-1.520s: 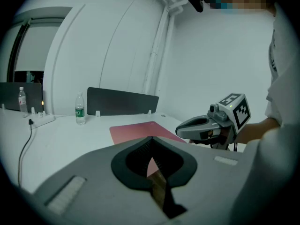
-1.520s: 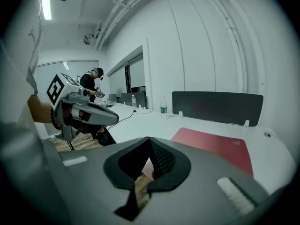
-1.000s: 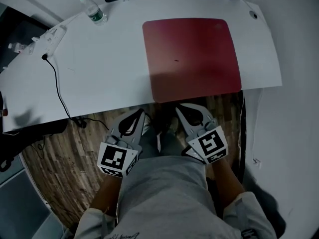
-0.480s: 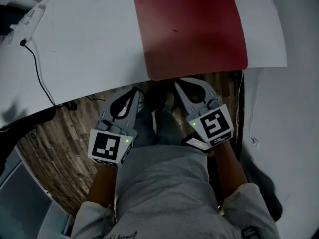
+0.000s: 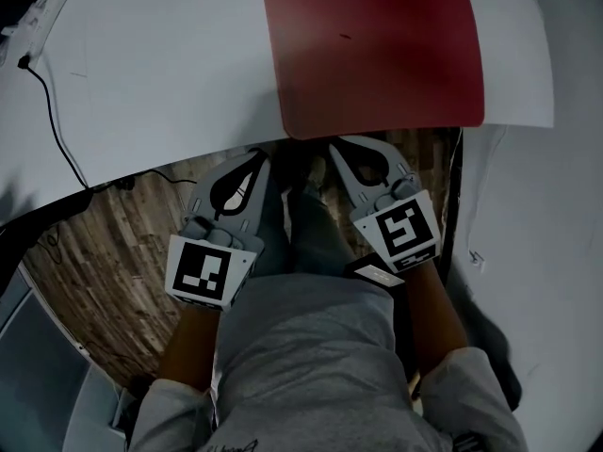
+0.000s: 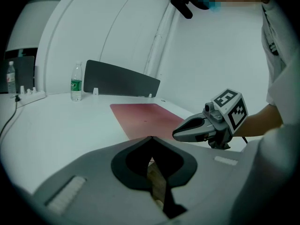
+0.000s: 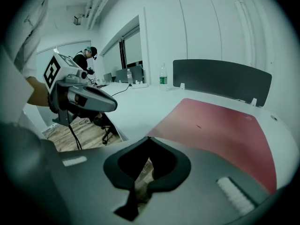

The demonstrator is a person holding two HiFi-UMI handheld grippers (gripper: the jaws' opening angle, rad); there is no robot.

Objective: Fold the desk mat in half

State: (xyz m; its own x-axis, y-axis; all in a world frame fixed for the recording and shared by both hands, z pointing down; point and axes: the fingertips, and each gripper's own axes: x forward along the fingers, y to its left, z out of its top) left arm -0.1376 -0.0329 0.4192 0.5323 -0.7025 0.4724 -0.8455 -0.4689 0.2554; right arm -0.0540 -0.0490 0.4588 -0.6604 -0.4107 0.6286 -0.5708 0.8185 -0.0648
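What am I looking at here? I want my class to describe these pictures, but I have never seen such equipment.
No robot here: a person holds a gripper in each hand, the left gripper and the right gripper; the patterned cubes are part of them. The head view comes from a camera on the person's head, looking down. The other two views come from cameras riding on each gripper, looking along its jaws. On the white table lies a red desk mat, flat and unfolded, with a black cable to its left and a water bottle at the far side. Both grippers are shut and hold nothing, near the table's front edge.
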